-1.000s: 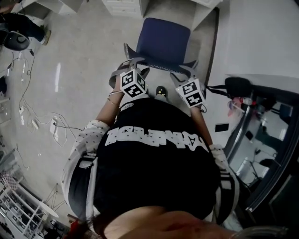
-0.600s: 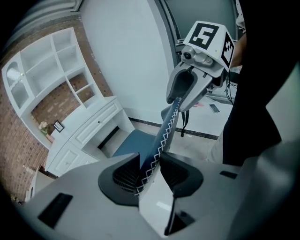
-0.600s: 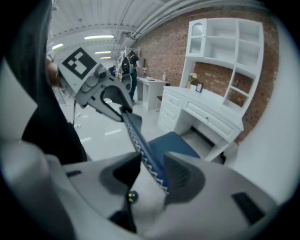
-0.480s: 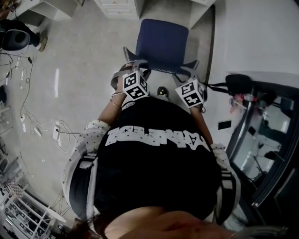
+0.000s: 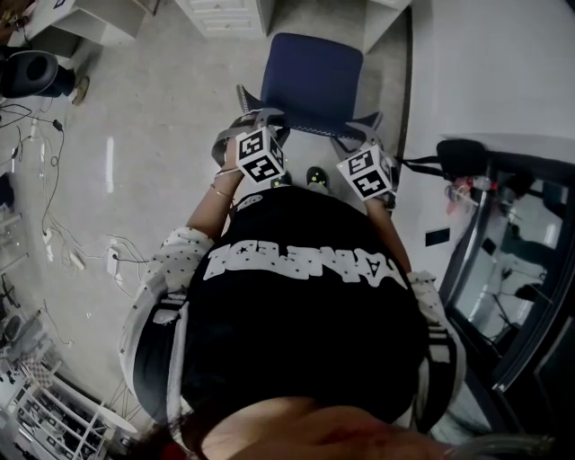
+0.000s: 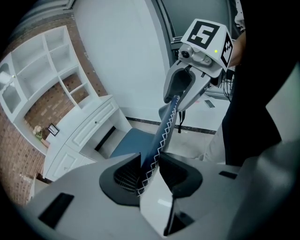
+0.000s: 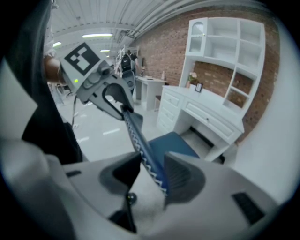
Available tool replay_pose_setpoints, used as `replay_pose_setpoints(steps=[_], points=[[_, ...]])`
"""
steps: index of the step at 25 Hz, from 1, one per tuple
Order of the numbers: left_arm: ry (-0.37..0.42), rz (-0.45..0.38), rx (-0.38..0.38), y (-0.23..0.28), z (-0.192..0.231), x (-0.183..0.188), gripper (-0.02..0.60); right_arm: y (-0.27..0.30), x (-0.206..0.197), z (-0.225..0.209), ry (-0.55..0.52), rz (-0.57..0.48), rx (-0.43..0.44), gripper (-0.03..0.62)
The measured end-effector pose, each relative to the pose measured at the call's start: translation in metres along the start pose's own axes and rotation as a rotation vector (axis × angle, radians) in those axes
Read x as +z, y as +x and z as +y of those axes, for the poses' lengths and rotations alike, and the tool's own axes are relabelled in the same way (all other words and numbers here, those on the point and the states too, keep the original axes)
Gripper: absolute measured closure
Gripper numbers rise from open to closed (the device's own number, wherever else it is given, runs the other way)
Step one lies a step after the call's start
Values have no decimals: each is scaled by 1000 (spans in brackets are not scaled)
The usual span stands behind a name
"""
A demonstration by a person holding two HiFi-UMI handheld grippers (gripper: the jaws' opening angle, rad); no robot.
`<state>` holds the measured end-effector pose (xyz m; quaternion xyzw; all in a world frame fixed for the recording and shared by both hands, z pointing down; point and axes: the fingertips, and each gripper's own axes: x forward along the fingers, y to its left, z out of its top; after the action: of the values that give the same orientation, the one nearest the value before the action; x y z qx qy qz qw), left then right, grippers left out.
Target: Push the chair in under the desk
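The chair has a blue seat [image 5: 310, 76] and a thin blue backrest [image 5: 310, 128] with white zigzag stitching, and it faces the white desk [image 5: 225, 13]. My left gripper [image 5: 256, 119] holds the backrest's top edge at its left end. Its jaws are closing, and the backrest [image 6: 161, 136] fills the gap in the left gripper [image 6: 150, 171]. My right gripper [image 5: 359, 135] is shut on the right end. The backrest [image 7: 138, 138] runs between the jaws of the right gripper [image 7: 152, 173]. Each gripper view shows the other gripper on the far end.
The white desk [image 7: 206, 115] has drawers and an open knee space, with shelves above on a brick wall. Cables and a power strip [image 5: 112, 260] lie on the floor at left. A glass and metal frame [image 5: 503, 269] stands at right. The person's torso fills the lower head view.
The chair and both grippers have edged forward toward the desk, and the floor cables have slid down in the head view. Both grippers stay on the backrest.
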<state>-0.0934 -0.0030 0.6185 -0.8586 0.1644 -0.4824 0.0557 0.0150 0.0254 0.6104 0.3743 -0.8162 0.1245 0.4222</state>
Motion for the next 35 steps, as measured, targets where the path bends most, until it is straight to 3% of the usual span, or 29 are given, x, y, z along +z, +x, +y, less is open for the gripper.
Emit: replay_pose_setpoints(steps=[16,24,35], points=[[63,-48,-79,7,10,4,440,9,6,-13,-42,75,-124,418],[66,-24,-72,16,24,6,440,21,12,-23,-104,68,-95,430],[40,-8,-64,31,40,21,440,28,14,-52,-101,45,-71,428]])
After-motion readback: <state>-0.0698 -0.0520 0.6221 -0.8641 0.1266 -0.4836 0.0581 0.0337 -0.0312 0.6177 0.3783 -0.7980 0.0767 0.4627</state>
